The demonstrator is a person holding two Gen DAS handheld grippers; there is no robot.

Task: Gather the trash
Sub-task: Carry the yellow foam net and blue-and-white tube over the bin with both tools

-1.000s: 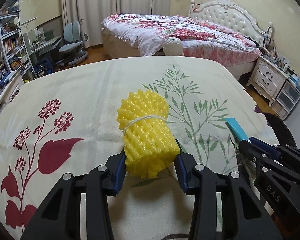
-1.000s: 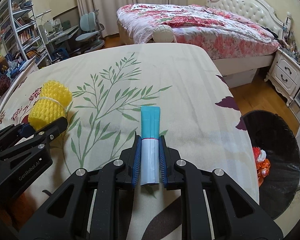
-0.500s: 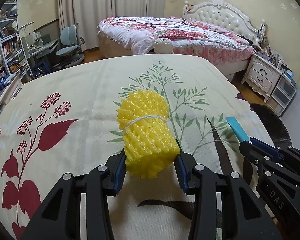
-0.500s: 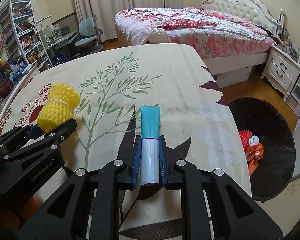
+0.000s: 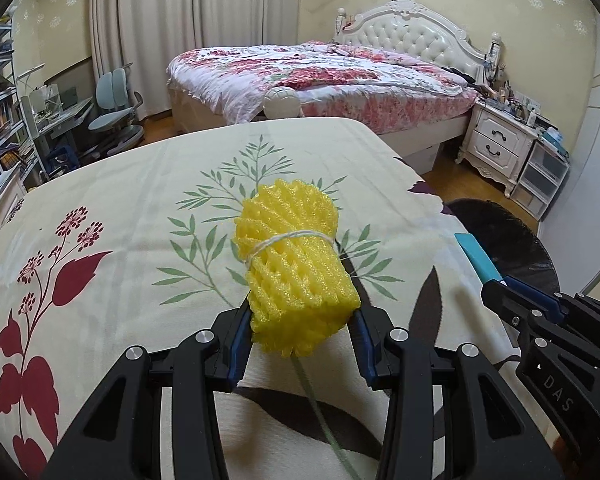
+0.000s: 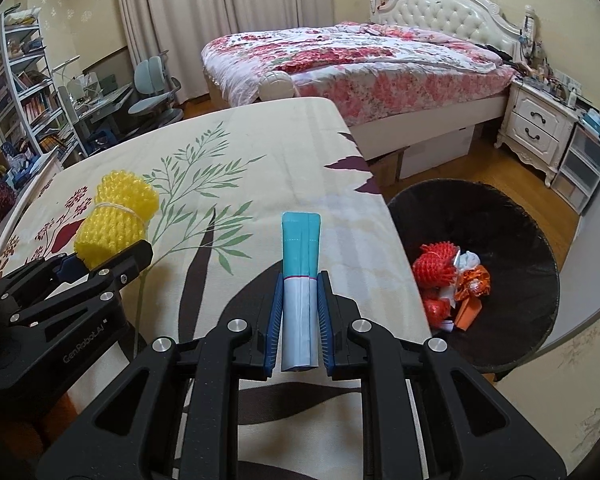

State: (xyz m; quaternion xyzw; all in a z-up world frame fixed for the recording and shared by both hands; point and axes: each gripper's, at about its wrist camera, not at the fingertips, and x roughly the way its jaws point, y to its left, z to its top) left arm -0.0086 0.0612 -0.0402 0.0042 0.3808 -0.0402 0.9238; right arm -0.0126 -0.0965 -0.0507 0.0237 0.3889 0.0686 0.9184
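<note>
- Yellow foam netting roll (image 5: pixel 296 268) is being held between the blue pads of the left gripper (image 5: pixel 300 340); jaws are closed on its near end, the far end is sticking forward above the table (image 5: pixel 120 184).
- Foam roll: bright yellow mesh, ribbed, rolled into a thick bundle and tied round the middle with white string; also being seen from the right wrist view (image 6: pixel 116 220), left of centre.
- Teal-and-white tube (image 6: pixel 299 292) is being pinched by the right gripper (image 6: pixel 299 332), jaws narrow, closed on its pale lower half.
- Tube: flat, teal upper part with a crimped square end, white-grey lower part, a thin magenta band between the two; it is being pointed forward over the table's right edge.
- In the left wrist view only the teal tip (image 5: pixel 478 256) is showing, ahead of the right gripper's fingers.
- Table is being covered by a cream cloth printed with green leaves and dark red flowers.
- Black trash bin (image 6: pixel 532 240) is standing on the wood floor just beside the table's right edge; red mesh, orange and white scraps (image 6: pixel 452 284) are lying inside.
- Bed (image 6: pixel 360 60) with floral bedding is being seen behind the table.
</note>
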